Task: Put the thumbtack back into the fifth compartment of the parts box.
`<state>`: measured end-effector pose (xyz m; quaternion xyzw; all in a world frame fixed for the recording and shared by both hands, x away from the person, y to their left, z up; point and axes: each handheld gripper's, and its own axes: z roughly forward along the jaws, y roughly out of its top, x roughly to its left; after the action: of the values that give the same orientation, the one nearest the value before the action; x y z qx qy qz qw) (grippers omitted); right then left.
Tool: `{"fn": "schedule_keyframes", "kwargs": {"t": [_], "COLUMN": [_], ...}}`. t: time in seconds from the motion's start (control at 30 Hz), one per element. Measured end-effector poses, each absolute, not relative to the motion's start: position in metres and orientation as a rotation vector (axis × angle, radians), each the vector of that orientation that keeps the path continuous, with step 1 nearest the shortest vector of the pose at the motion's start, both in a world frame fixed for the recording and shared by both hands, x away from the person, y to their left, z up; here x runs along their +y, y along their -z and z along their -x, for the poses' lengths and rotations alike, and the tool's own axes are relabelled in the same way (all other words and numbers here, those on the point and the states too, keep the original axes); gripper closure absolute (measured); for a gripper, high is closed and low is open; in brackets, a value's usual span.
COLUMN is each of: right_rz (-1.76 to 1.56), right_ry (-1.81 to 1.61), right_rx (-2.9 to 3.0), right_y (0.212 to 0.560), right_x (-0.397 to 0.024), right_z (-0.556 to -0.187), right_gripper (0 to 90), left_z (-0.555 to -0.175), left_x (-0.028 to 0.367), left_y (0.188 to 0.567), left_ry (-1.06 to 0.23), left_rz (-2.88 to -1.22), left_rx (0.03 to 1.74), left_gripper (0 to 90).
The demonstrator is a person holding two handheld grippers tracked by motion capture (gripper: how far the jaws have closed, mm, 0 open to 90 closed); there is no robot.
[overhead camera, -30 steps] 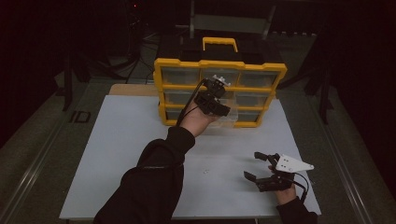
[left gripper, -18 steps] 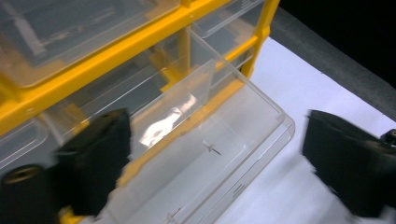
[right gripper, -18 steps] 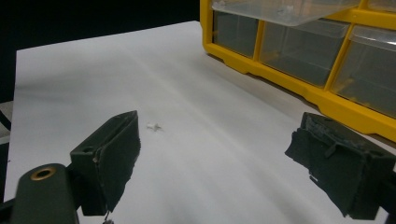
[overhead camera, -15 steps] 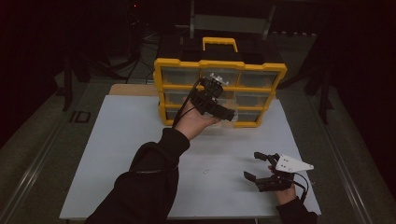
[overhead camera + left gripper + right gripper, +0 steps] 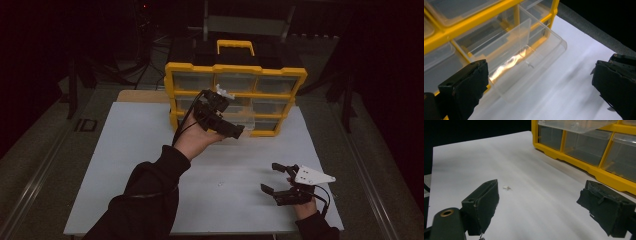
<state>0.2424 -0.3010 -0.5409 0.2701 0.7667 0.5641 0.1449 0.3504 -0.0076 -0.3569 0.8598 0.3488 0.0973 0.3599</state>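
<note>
Left gripper (image 5: 226, 114): I had its jaws wide, just opened, nothing between them; it hung in front of the organizer's middle row.
Drawer (image 5: 524, 52): clear plastic, pulled partly out of the yellow organizer (image 5: 235, 97); I judged it released, jutting over the far part of the white board (image 5: 130, 165).
Drawer contents: I saw a small pale speck on its floor in the left gripper view, though glare made that hard to call.
Right gripper (image 5: 280, 182): I held it low near the board's near right corner, jaws wide and empty.
Small white piece (image 5: 506, 187): it lay loose on the board, just beyond the right gripper.
Progress: opening looked done; I judged that picking up the piece, dropping it in and shutting the drawer remained.
</note>
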Motion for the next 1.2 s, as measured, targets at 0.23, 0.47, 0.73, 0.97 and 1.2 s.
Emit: {"fn": "schedule_keyframes", "kwargs": {"t": [0.23,0.47,0.73,0.97,1.2], "right_rz": [-0.780,-0.779,-0.778,-0.775,-0.772], "right_ry": [-1.628,-1.629,-1.626,-1.626,-1.624], "right_rx": [2.208,2.204,2.203,2.200,2.201], "right_y": [0.541,0.540,0.540,0.539,0.539], "right_x": [-0.301,-0.301,-0.301,-0.301,-0.301], "right_z": [-0.242,-0.242,-0.242,-0.242,-0.241], "right_gripper": [13.6,13.6,13.6,13.6,13.6], "left_z": [-0.332,-0.316,-0.297,-0.286,-0.278], "left_x": [0.001,0.007,0.014,0.019,0.022], "left_y": [0.361,0.367,0.390,0.416,0.440], "left_ry": [-0.256,-0.252,-0.207,-0.140,-0.105], "left_rz": [-2.214,-2.214,-2.187,-2.181,-2.173], "left_rx": [0.878,0.846,0.813,0.762,0.715], "left_gripper": [0.0,0.4,0.4,0.5,1.9]}}
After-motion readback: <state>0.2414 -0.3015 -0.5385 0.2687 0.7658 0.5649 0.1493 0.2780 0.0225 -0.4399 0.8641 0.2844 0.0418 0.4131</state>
